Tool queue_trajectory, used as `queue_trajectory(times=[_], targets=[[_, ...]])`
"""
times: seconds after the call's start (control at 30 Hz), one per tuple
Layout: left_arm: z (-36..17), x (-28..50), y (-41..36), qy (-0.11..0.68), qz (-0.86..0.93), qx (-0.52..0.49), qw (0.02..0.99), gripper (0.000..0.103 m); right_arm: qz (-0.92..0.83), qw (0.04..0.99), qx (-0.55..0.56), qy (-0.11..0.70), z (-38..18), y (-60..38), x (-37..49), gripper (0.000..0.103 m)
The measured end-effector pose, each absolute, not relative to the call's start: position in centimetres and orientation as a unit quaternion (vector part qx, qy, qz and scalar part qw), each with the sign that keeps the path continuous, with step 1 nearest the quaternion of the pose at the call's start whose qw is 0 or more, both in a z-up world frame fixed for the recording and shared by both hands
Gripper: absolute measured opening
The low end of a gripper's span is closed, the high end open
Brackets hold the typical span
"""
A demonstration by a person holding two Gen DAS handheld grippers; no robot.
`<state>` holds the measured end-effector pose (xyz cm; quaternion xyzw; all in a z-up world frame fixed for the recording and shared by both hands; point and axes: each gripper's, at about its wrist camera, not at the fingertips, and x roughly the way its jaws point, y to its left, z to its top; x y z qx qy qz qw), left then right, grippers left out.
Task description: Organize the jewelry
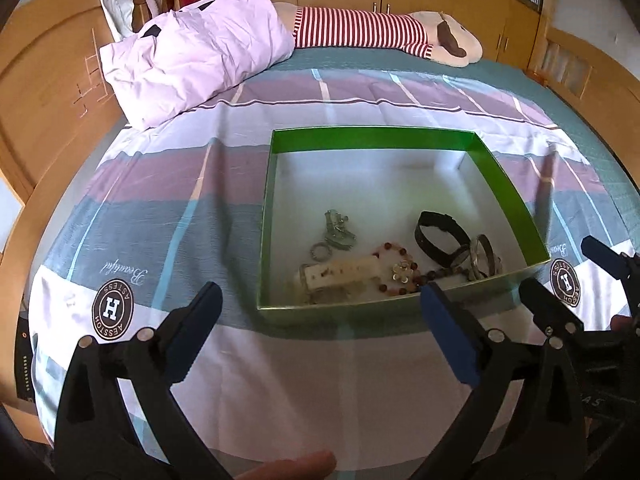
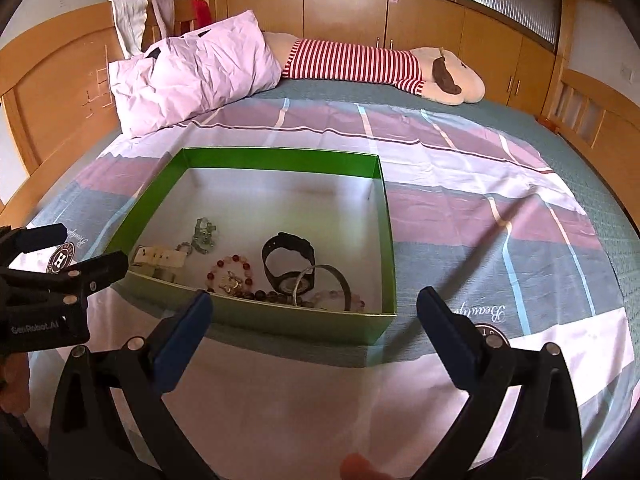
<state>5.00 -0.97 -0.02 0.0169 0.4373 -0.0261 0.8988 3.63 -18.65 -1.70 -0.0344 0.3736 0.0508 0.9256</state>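
Green box (image 1: pixel 372 136): open, white inside, on bed | near wall: black watch (image 1: pixel 438 236), beaded bracelet (image 1: pixel 394 268), keychain (image 1: pixel 338 230), white strap (image 1: pixel 340 274), bangles (image 1: pixel 486 258)

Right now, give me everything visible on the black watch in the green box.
The black wristwatch with a looped matte strap lies inside the green-walled cardboard box with a white floor, toward its near right part. Its strap, rubber or plastic by the look, is closed into a loop standing up off the floor; the round dial end rests low, near the front wall. A thin silver metal bangle overlaps the dial end, and dark beads lie against it. Neither pair of tongs touches it.
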Motion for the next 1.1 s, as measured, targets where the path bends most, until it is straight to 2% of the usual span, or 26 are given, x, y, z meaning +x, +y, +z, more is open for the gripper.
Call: queue_trajectory(times=[1.1], targets=[[-0.5,4.8,-1.5,0.443,-0.031,0.020,0.896,0.101,0.052,0.927,-0.048,0.367,-1.5,-18.3,3.2,0.102]])
